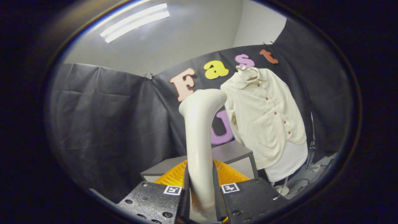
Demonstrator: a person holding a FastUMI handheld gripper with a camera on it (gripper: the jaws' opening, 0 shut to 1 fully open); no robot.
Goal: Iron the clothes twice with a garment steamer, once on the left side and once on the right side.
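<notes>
The garment steamer, a pale cream wand with a long handle and a bent head at its top, stands upright between the two fingers of the tongs, which pinch its lower handle from both sides, each finger pressed flat against it. Its head leans toward the right, at about chest height of a cream shirt that hangs just beyond and to the right of it; the head's tip and the shirt's near sleeve look close together, though whether they touch cannot be told. The shirt is buttoned down its front with small reddish-brown buttons, has a folded collar, and hangs from a hook at the top of the black cloth wall; a white lower layer shows under its hem. Behind the handle and just ahead of the fingers lies an orange ribbed thing, partly hidden by the steamer, resting on a grey desk that stands against the cloth wall. To the right of the desk, below the shirt, cables trail on the pale floor. Overhead, a strip light glows on the ceiling.
</notes>
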